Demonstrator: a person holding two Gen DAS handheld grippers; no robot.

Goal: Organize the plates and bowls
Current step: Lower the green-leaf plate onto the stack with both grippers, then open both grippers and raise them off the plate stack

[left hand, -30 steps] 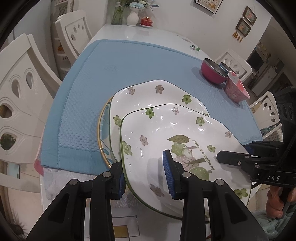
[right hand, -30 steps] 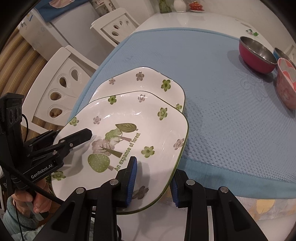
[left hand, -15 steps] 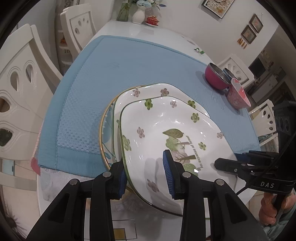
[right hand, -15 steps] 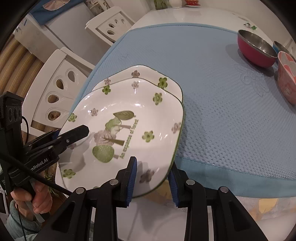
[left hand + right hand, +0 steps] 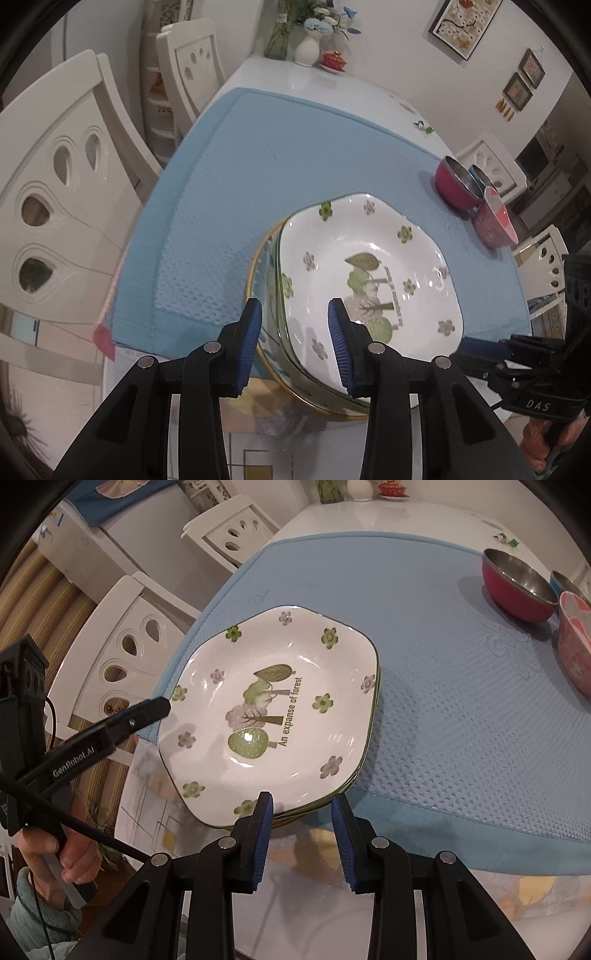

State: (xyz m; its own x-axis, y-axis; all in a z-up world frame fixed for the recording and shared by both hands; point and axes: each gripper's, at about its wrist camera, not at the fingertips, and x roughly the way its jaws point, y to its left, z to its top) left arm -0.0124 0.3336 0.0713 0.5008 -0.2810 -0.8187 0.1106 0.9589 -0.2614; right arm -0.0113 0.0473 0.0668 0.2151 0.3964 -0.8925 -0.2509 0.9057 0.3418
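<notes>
Three plates in one pile at the near edge of the blue mat (image 5: 258, 166), everything below placed relative to that pile.

- Left of pile: white chair (image 5: 55, 184), untouched, off the mat.
- Left rim of pile: left gripper (image 5: 295, 306), jaws opening, rim of the pile between the pads, pads standing clear of it on both sides; grip given up, by the look of it.
- Bottom of pile: gold-rimmed plate (image 5: 253, 269), only its left and near edge showing.
- Middle of pile: floral square plate (image 5: 377, 686), reduced to a thin green edge; a second ago largely uncovered behind the top one.
- Top of pile: forest-print plate (image 5: 273, 709), now flat and squared over the middle plate; a second ago tilted, overhanging toward the table edge and carried between both grippers.
- Near rim of pile: right gripper (image 5: 303, 797), jaws at a narrow gap, rim just at the fingertips; pressing or merely straddling, impossible to tell.
- Far right of pile, well apart, on the mat: red steel bowl (image 5: 517, 587), blue bowl (image 5: 565, 581) behind it, pink patterned bowl (image 5: 574, 650) nearest; close together, not nested.

Assessment: plate half of the job apparently finished; bowls probably next for gathering.
</notes>
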